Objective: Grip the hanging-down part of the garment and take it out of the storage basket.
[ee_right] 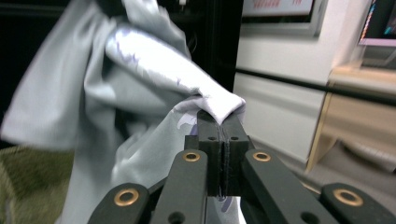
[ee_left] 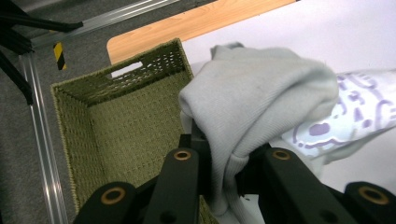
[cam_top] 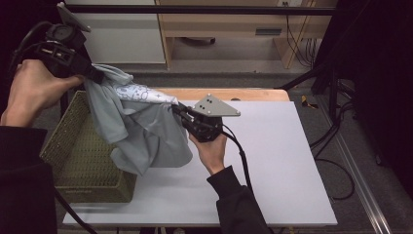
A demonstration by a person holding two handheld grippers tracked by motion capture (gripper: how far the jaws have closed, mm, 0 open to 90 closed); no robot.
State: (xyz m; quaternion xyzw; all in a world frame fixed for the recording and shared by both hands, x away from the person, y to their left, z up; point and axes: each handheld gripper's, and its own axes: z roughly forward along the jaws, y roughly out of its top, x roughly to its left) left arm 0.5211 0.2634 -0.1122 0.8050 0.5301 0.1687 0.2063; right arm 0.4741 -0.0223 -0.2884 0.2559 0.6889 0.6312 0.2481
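Both grippers hold one garment [cam_top: 141, 129] in the air, stretched between them, so that it hangs free above the basket [cam_top: 73, 156] and the left part of the counter [cam_top: 272, 161]. The left gripper [cam_top: 95, 74] is raised high at the far left, its fingers clenched on a bunched fold of the grey cloth; in the left gripper view the fabric spills out thick between the closed fingers [ee_left: 187, 163]. The right gripper [cam_top: 181, 113] sits lower, over the counter, its fingers [ee_right: 208, 140] clamped tight on a thin pinch of the printed part. Held at two points and at different heights, the cloth is pulled taut along its top edge while the rest droops, probably to spread it out after lifting it from the basket, or to guide it there.

The garment is a soft, pale grey knit, perhaps a sweatshirt, with a lighter patch bearing a purple print near the top edge. It is crumpled, and its lowest fold hangs by the basket's near right rim. The basket is green woven, and what shows of its inside is bare.
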